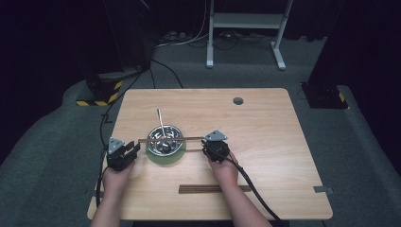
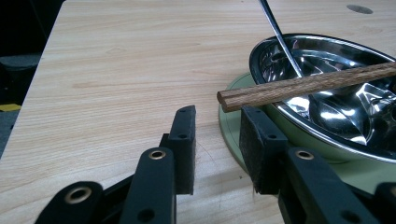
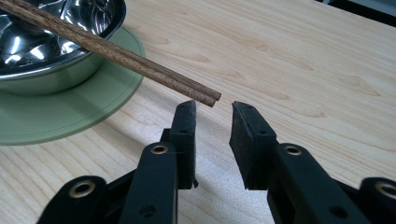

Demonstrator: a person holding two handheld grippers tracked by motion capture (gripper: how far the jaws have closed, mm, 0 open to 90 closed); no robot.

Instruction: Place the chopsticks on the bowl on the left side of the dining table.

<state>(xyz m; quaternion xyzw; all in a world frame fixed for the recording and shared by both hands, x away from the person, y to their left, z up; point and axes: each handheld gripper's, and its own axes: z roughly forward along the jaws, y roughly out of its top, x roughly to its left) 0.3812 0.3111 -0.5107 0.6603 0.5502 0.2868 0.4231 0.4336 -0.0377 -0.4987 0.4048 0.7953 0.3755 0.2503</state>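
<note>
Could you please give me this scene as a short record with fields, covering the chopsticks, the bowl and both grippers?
chopsticks: pair lying across the bowl's rim, ends jutting past both sides
bowl: shiny metal, standing on a green plate
spoon: handle leaning out of the bowl
left gripper: open, just below one chopstick end
right gripper: open, at the other end, holding nothing
also on table: dark strip near the front edge
</note>
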